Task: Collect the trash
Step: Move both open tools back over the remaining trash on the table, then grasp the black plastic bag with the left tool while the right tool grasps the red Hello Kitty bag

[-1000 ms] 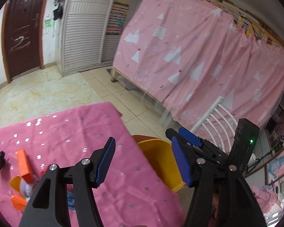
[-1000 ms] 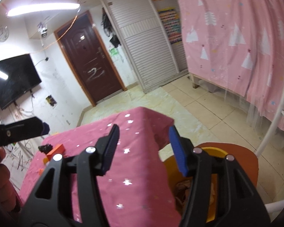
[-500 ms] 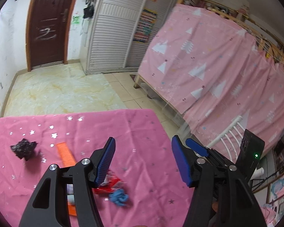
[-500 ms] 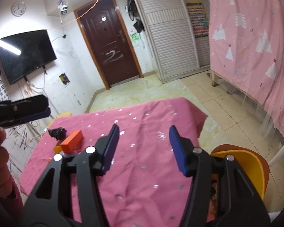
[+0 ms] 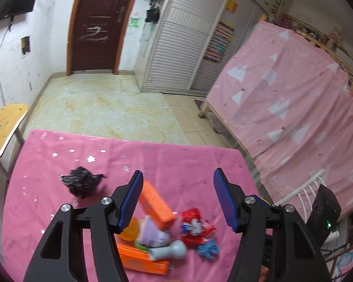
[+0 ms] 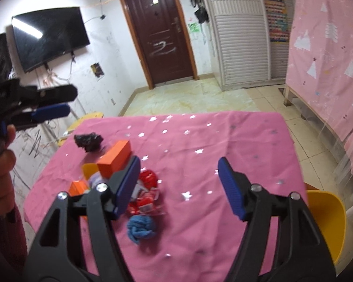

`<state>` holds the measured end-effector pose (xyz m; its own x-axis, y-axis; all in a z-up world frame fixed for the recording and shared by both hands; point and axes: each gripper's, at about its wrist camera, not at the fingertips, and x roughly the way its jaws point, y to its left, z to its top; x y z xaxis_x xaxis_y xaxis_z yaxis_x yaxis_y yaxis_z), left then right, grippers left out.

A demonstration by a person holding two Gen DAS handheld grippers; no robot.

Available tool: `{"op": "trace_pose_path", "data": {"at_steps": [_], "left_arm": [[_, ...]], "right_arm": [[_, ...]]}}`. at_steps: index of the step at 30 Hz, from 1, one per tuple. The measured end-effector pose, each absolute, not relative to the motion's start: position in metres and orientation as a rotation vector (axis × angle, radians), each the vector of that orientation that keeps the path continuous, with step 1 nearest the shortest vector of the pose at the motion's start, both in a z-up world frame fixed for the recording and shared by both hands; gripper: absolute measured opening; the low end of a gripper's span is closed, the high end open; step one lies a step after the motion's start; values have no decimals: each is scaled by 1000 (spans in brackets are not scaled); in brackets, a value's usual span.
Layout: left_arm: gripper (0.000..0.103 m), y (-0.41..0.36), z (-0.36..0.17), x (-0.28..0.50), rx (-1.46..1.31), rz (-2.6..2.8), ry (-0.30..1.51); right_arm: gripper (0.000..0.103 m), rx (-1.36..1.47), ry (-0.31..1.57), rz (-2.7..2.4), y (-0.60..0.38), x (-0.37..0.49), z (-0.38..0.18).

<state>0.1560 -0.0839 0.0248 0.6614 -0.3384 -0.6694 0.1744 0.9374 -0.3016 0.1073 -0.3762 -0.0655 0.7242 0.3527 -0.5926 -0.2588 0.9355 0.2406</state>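
Most trash still lay on the pink counter (image 6: 235,141), namely the black wad (image 5: 82,184), orange boxes (image 5: 155,203), red wrapper (image 6: 146,195) and blue wad (image 6: 141,229), while the left gripper (image 5: 177,199) hung released and empty, the right gripper (image 6: 178,185) opening on nothing, beside the yellow bin (image 6: 327,221).
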Motion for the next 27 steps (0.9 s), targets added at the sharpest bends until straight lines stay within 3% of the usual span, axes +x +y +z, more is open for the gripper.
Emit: {"op": "trace_pose_path", "data": {"at_steps": [12, 27], "left_arm": [[56, -25, -7, 184, -249, -150, 867], [56, -6, -57, 208, -229, -39, 976]], "right_arm": [[66, 78, 756, 392, -330, 118, -82], [66, 38, 809, 404, -308, 128, -94]]}}
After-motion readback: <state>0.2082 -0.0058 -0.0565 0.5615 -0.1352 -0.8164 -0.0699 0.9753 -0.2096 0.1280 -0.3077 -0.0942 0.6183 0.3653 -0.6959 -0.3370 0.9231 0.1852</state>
